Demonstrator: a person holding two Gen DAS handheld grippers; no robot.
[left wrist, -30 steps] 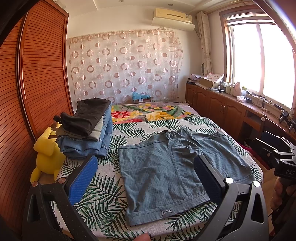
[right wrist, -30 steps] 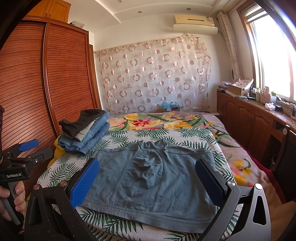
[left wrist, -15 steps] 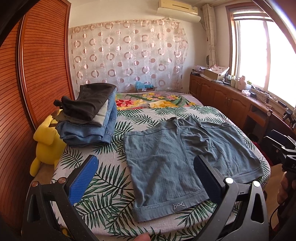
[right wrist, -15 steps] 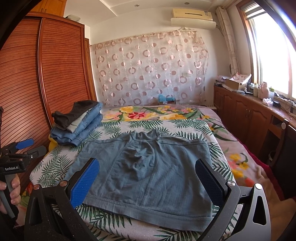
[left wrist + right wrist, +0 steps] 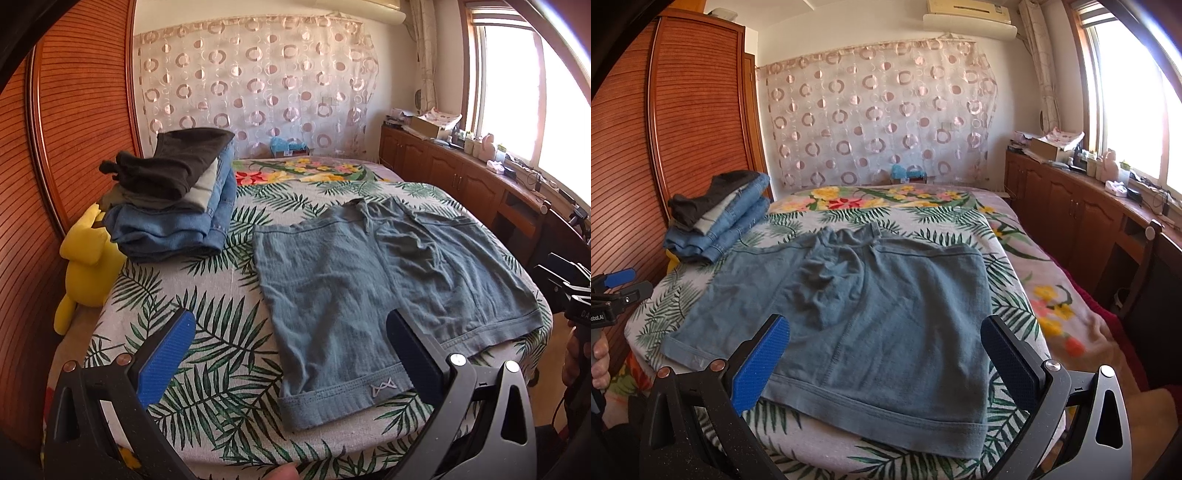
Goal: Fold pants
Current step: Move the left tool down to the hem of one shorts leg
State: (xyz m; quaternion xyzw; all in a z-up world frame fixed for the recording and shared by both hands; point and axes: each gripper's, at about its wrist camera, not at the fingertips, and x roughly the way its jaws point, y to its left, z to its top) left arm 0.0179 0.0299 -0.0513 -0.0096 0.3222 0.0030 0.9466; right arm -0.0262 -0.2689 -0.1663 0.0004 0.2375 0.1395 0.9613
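Grey-blue shorts [image 5: 369, 280] lie spread flat on the leaf-print bed [image 5: 207, 317], waistband away from me, both leg hems near the front edge. My left gripper [image 5: 291, 343] hovers open above the left leg hem, touching nothing. In the right wrist view the same shorts [image 5: 871, 310] fill the middle of the bed, and my right gripper [image 5: 886, 350] hangs open over the right leg hem, also holding nothing. Each gripper shows at the far edge of the other's view, held by a hand.
A pile of folded jeans and dark clothes [image 5: 173, 199] sits at the bed's back left. A yellow plush toy [image 5: 85, 258] is wedged between bed and wooden wardrobe [image 5: 74, 110]. Low wooden cabinets [image 5: 1082, 214] line the right wall under the window.
Both grippers have risen and tipped down toward the bed, so the shorts appear lower and fuller in view. The shorts have not moved. Both grippers stay open.
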